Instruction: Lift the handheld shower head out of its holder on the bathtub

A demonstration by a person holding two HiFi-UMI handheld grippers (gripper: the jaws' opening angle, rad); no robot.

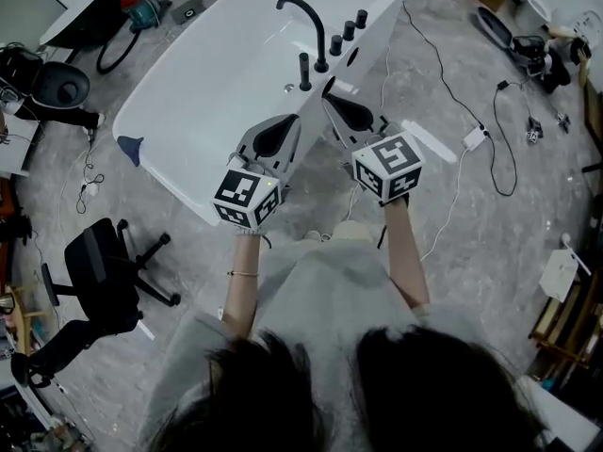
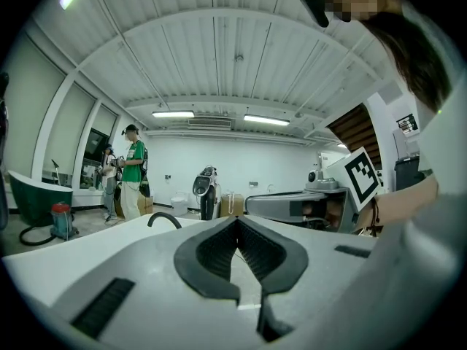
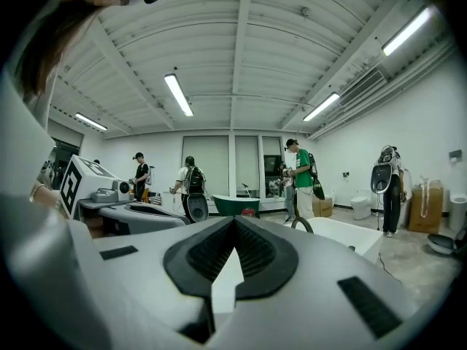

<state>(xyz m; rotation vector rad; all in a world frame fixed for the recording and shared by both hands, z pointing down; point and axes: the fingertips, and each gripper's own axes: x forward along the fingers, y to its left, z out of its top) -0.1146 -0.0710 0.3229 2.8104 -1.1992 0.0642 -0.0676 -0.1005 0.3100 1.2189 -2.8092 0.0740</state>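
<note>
The white bathtub (image 1: 203,92) lies ahead of me, with a black curved faucet (image 1: 303,12) and three black knobs (image 1: 348,30) on its near-right rim. The handheld shower head (image 1: 304,71), a short black upright piece, stands in its holder beside the faucet. My left gripper (image 1: 299,119) is shut and empty, its tip just short of the tub rim below the shower head. My right gripper (image 1: 326,89) is also shut and empty, its tip close to the right of the shower head, apart from it. The left gripper view shows the faucet (image 2: 165,219) beyond the shut jaws.
A black office chair (image 1: 102,269) stands at the left. Cables and a white power strip (image 1: 473,138) lie on the floor to the right of the tub. A vacuum (image 1: 143,6) sits at top left. Several people (image 3: 300,175) and a green tub (image 3: 235,204) are far off.
</note>
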